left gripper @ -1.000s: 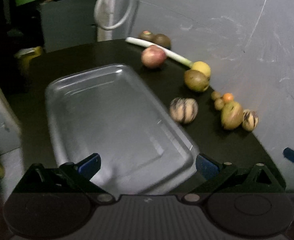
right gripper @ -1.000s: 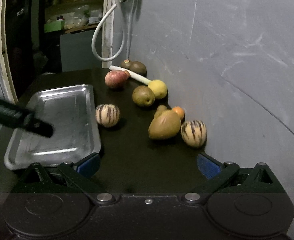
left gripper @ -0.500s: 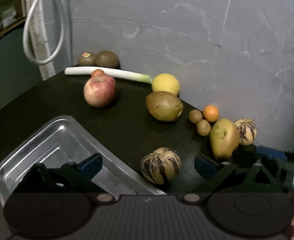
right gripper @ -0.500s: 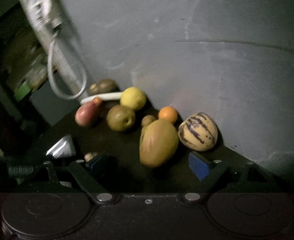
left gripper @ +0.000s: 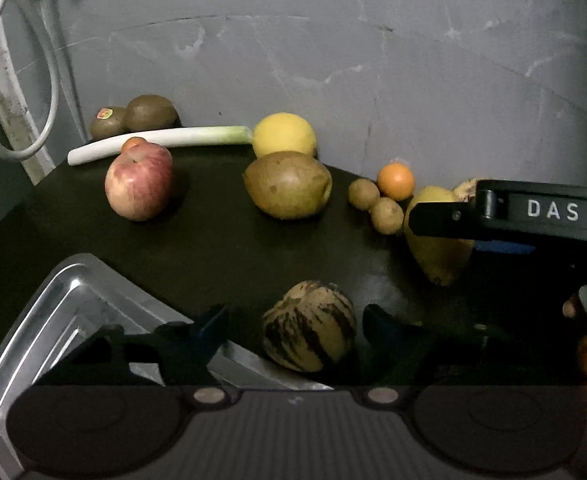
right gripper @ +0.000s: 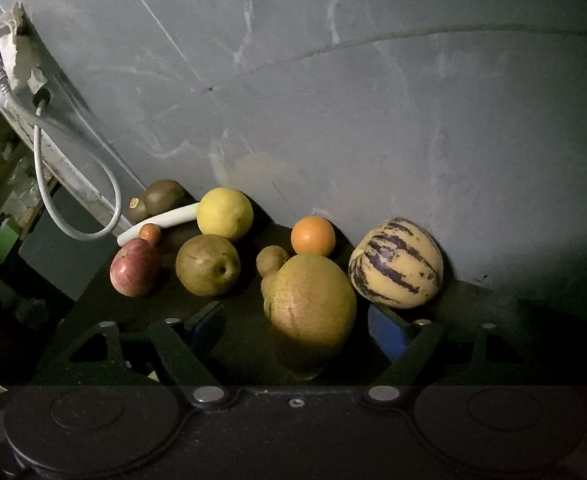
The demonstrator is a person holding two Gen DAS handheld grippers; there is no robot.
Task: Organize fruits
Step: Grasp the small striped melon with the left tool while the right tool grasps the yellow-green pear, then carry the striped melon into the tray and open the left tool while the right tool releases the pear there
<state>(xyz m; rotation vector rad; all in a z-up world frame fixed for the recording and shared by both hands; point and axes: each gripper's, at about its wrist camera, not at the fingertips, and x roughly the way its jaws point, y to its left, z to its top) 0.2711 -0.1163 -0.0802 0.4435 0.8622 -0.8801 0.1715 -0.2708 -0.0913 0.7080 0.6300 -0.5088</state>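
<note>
Jaws are narrowing on both grippers, left gripper (left gripper: 293, 320) around a striped melon (left gripper: 308, 326), right gripper (right gripper: 293, 320) around a mango (right gripper: 311, 308), neither yet clamped.

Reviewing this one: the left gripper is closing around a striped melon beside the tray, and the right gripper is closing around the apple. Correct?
Not quite. In the right wrist view the right gripper brackets the mango, not the apple. The left gripper does bracket the striped melon beside the tray; both jaws have just been closing.

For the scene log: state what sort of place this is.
Probably a utility room or workshop corner rather than a fitted kitchen: a scuffed bare grey wall, a loose white cable hanging from a socket, and fruit set out on a plain dark table.
</note>
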